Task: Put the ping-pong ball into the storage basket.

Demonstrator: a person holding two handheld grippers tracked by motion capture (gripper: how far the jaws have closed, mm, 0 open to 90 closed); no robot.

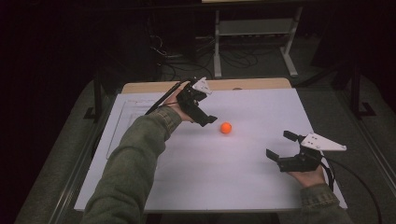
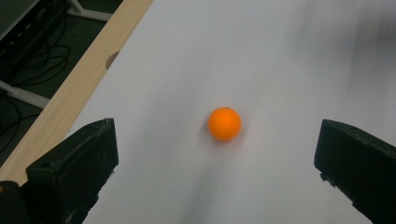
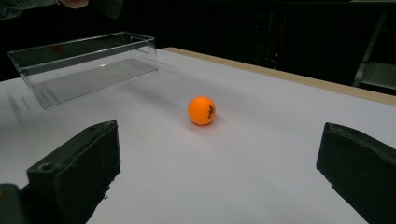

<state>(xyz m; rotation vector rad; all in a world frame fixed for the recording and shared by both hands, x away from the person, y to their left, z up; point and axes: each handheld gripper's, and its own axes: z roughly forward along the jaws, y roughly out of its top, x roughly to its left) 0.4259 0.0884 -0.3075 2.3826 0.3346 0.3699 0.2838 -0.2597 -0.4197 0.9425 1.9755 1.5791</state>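
Smooth round orange ball (image 1: 226, 127) on matte white counter (image 1: 224, 172), between left hand-held gripper (image 1: 208, 120) and right hand-held gripper (image 1: 281, 146), both spread, empty; clear rectangular plastic tray (image 3: 84, 65) beyond ball.

white table (image 1: 224, 186) | orange ball (image 1: 226, 127) near centre | clear box (image 3: 84, 65) at left edge | metal rack (image 1: 254, 28) behind

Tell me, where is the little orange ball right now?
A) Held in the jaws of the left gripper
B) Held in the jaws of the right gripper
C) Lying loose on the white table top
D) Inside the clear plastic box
C: the orange ball sits on the white table top, clear of the left gripper and right gripper, both with jaws wide apart, and outside the clear box.
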